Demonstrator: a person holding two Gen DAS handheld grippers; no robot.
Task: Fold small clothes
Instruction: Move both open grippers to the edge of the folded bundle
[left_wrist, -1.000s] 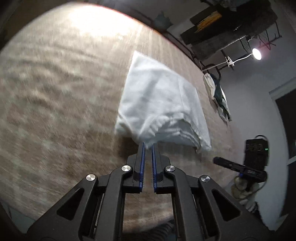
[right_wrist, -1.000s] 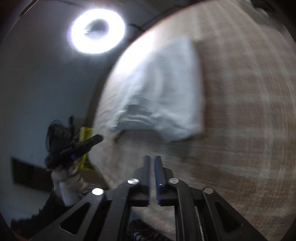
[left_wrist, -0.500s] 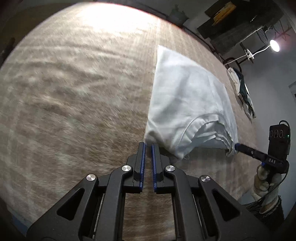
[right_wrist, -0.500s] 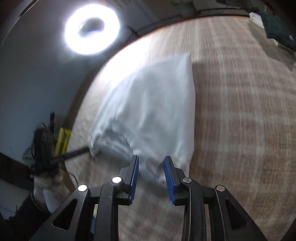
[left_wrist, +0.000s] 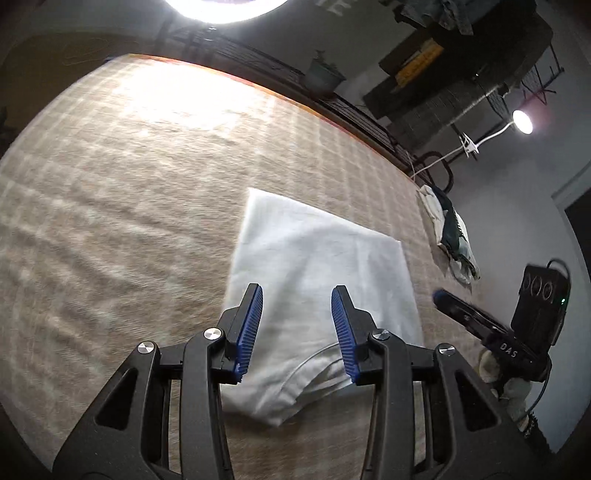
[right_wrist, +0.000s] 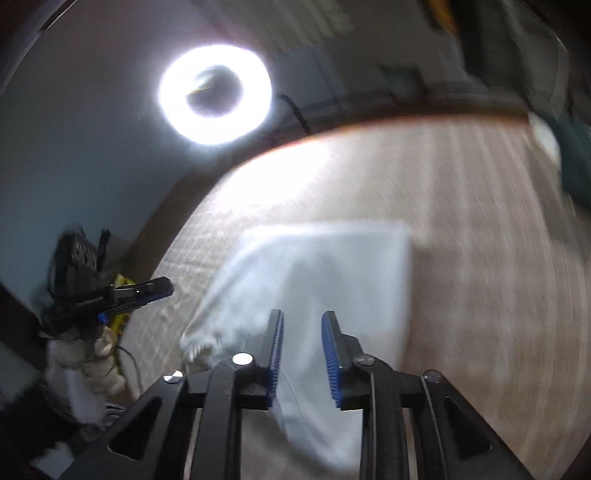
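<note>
Left wrist view: left gripper (left_wrist: 297, 326) opening, right gripper (right_wrist: 299, 350) closing — both empty above the folded white garment (left_wrist: 317, 266); pinch near-edge corners squarely.

Left gripper (left_wrist: 297, 328): black angular frame, triangular cut-outs, silver screws, ribbed blue pads (left_wrist: 251, 332). Right gripper (right_wrist: 300, 354): same build; black camera box, "DAS" lettering, cable. Hands: pale knit gloves (right_wrist: 90, 360).

white folded garment (left_wrist: 317, 266): 1 | crumpled clothes pile (left_wrist: 448, 230): 1 | lamps: 2 | potted plant (left_wrist: 323, 74): 1
</note>
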